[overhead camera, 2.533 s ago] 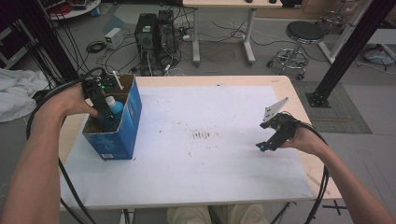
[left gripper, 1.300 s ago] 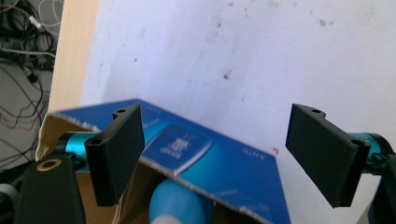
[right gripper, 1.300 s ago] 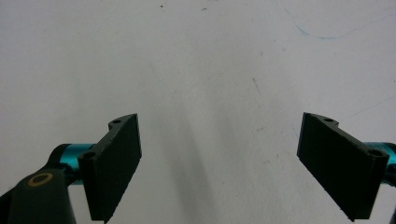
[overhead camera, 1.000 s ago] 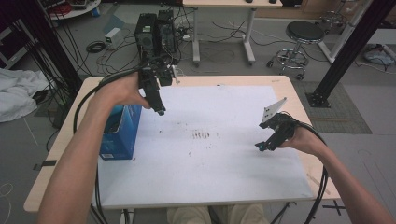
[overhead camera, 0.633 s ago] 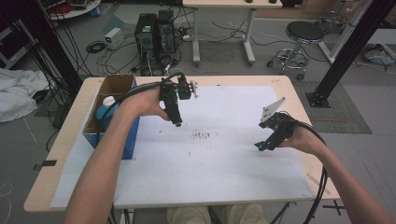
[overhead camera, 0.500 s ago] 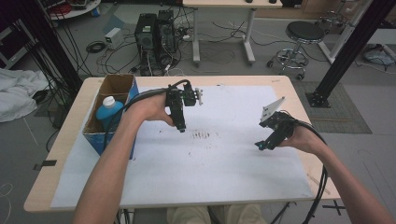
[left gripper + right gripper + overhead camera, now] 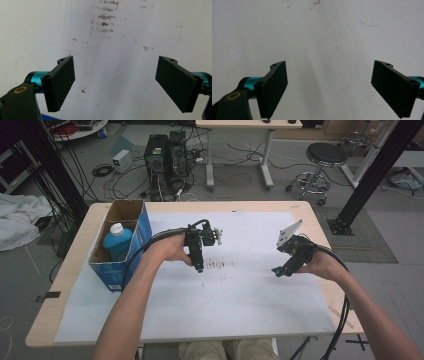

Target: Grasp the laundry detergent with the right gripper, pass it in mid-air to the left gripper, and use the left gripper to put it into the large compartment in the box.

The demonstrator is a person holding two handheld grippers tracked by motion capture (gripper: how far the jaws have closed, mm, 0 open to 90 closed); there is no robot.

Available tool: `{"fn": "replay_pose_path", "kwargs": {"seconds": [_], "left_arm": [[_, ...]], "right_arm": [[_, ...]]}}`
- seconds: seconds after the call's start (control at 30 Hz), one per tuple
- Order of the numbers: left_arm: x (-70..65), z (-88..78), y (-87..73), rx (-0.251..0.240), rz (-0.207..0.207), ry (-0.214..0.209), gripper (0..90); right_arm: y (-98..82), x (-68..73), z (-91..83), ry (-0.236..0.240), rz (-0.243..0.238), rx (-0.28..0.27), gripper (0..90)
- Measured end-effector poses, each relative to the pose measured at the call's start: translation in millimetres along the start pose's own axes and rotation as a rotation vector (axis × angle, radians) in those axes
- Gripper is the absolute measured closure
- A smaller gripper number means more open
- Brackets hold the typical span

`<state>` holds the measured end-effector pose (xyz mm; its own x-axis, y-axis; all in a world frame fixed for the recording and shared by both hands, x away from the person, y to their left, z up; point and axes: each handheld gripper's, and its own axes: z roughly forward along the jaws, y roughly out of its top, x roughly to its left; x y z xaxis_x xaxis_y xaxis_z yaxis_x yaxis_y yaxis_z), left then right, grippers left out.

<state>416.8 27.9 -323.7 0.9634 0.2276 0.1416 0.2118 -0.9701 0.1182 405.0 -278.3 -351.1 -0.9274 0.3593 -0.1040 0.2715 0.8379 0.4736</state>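
A person sat at a table covered by a white sheet point(image 7: 240, 305), holding a gripper in each hand. The left gripper point(image 7: 199, 268) hung over the middle of the sheet, just above a patch of dark smudges point(image 7: 215, 266), its jaws wide apart and holding nothing. The right gripper point(image 7: 276, 271) hovered near the right side of the sheet, its jaws also spread and empty.

A blue bottle point(image 7: 118, 241) with a white cap stood upright inside an open cardboard box point(image 7: 143, 227) at the left edge of the table, well apart from the left gripper and farther from the right one.

The risk, as I judged it, lay with that box: it looked light and sat close to the table edge, so a reach back toward the bottle could nudge it or tip it, especially if the trailing cable point(image 7: 150, 242) beside the box wall caught on its rim. Both grippers being empty, nothing could be dropped
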Motion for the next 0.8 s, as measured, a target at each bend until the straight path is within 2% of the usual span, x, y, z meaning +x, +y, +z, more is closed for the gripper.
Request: {"fn": "replay_pose_path", "kwargs": {"seconds": [0.8], "left_arm": [[-5.8, 0.7, 3.0, 0.002, 0.012, -0.001, 16.1]], "right_arm": [[-2.0, 1.4, -1.1, -0.006, -0.010, 0.009, 13.0]]}}
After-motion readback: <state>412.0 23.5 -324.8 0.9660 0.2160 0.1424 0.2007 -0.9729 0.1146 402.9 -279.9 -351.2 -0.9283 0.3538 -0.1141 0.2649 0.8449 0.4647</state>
